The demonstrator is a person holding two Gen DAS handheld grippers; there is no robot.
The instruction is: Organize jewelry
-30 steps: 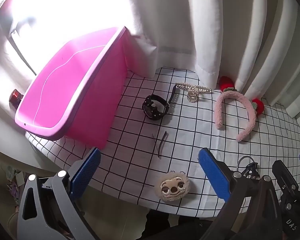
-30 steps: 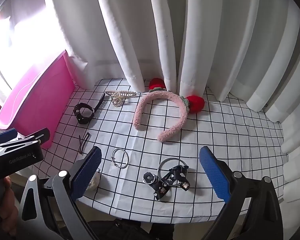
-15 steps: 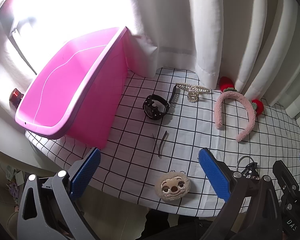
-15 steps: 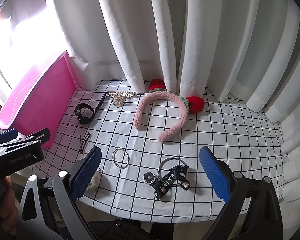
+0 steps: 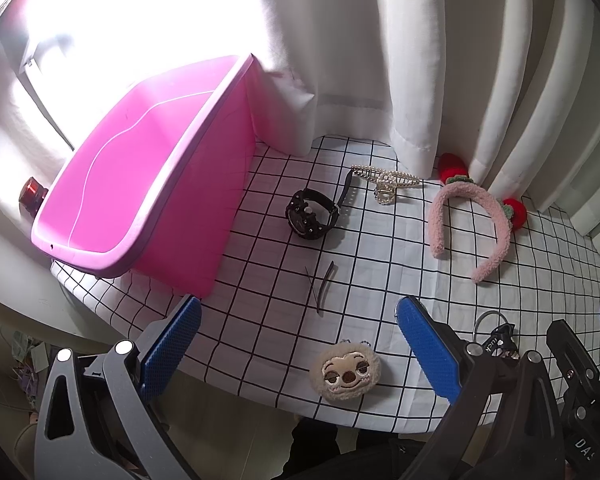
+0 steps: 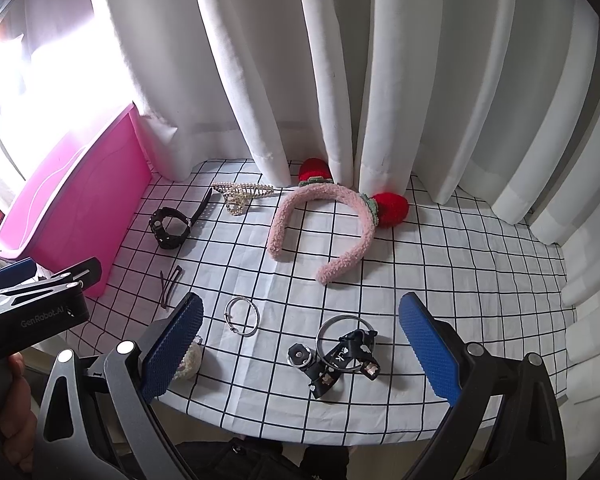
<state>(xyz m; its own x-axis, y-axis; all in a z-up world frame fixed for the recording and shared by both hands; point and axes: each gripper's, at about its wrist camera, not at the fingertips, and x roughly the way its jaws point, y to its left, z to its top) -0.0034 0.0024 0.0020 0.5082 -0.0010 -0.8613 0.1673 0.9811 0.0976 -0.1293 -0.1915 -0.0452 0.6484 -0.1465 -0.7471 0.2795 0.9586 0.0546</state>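
Both grippers hang at the near table edge, nothing picked yet. The left gripper point(image 5: 295, 344) has its jaws spread wide and empty; the right gripper point(image 6: 300, 340) is the same, blue pads well apart with nothing between them.

Nearest, just under the left gripper, lies the plush charm point(image 5: 347, 372) at the cloth's edge. Under the right gripper sits the keyring point(image 6: 342, 350) with its black strap, and beside it the thin bangle point(image 6: 241, 315). A little further in are the hairpins point(image 5: 322, 284), then the black watch point(image 5: 311, 216) near the pink bin point(image 5: 139, 184), which stands open at the left. Further back, the pearl clip point(image 5: 386, 182) and the fluffy headband point(image 6: 324, 224) rest against the curtain point(image 6: 340, 60).

My read: this is the choosing step, everything on the cloth point(image 6: 460, 260) and the bin apparently bare. The charm looks the easy start for the left side: come straight down, one pad on each side, close gently since it is soft. The bangle and hairpins lie flat and thin, so pads must reach the cloth before closing, or they will skid.

Against half a second ago, almost nothing has changed: both views sit nearly the same, objects unmoved, jaws just as wide.
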